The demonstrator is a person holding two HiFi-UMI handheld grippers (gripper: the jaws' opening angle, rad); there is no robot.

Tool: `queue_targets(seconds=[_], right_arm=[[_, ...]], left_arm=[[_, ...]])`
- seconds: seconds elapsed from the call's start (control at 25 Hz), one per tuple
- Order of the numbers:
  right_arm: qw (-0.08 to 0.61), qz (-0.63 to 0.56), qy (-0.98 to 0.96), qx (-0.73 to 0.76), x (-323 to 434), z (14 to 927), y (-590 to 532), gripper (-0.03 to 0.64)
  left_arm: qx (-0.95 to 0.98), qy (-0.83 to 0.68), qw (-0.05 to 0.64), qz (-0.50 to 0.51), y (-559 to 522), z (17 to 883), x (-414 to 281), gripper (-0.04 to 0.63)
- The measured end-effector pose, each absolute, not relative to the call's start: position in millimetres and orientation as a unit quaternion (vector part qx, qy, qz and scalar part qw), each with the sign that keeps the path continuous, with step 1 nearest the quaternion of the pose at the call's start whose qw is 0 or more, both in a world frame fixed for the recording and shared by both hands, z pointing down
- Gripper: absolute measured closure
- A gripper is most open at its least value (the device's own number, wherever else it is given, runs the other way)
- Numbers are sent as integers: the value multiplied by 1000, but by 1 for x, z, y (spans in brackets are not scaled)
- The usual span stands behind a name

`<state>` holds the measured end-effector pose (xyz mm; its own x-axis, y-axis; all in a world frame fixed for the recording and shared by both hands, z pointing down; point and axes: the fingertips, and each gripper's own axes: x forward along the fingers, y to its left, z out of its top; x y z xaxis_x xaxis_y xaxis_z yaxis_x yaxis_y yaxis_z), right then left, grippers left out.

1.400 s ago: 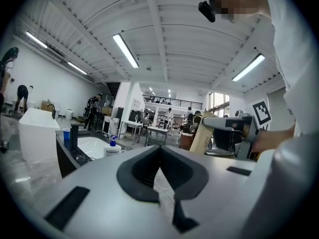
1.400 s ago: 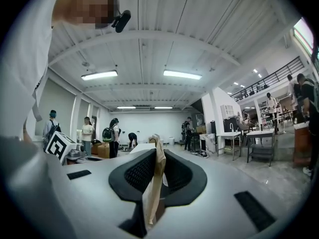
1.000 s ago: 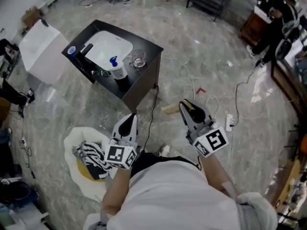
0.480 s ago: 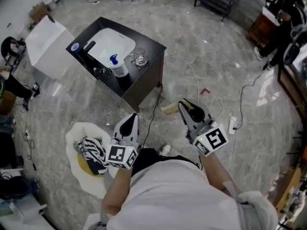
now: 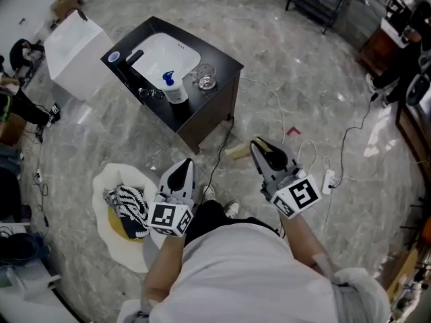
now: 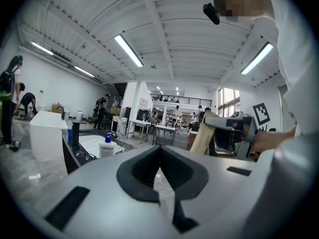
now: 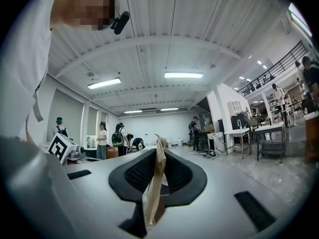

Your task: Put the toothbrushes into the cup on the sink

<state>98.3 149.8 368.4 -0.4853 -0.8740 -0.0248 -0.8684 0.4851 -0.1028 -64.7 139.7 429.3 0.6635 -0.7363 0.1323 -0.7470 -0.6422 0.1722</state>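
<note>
Left gripper [image 5: 182, 167] jaws pressed together on nothing, right gripper [image 5: 264, 151] pinching a flat tan strip [image 7: 155, 183], unclear whether a toothbrush, glass cup [image 5: 204, 79] small and distant on the black sink counter [image 5: 222, 62], beside a pump bottle [image 5: 174, 90], contents indistinct

The sink stand [image 5: 214, 110] stands ahead-left of the person, a box [image 5: 77, 49] at its left. On it, the cup [image 5: 205, 79] sits just right of a pump bottle [image 5: 174, 91], beside the basin [image 5: 165, 56]. A flat strip [image 7: 154, 183] stands between the right gripper's [image 7: 158, 143] jaws.
</note>
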Motion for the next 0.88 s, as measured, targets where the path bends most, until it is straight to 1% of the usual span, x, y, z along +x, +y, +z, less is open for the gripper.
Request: queue_targets(seconds=[0.36,0.56,0.72,0.88], right_arm=[[41,-33,861,-506,98,363,134,552],[39,-30,859,-510,98,364,119,552],[32,-38,859,-510,98,368,104,552],[26,-46,860,-507,92,371,88,552]], left_arm=[[911,-400,99,20,128,425,-62,594],[912,-394,111,14,109,434,-60,594],[916,-389,100,8,91,424,-57,594],[913,-390,120,12,78,436,-63,594]])
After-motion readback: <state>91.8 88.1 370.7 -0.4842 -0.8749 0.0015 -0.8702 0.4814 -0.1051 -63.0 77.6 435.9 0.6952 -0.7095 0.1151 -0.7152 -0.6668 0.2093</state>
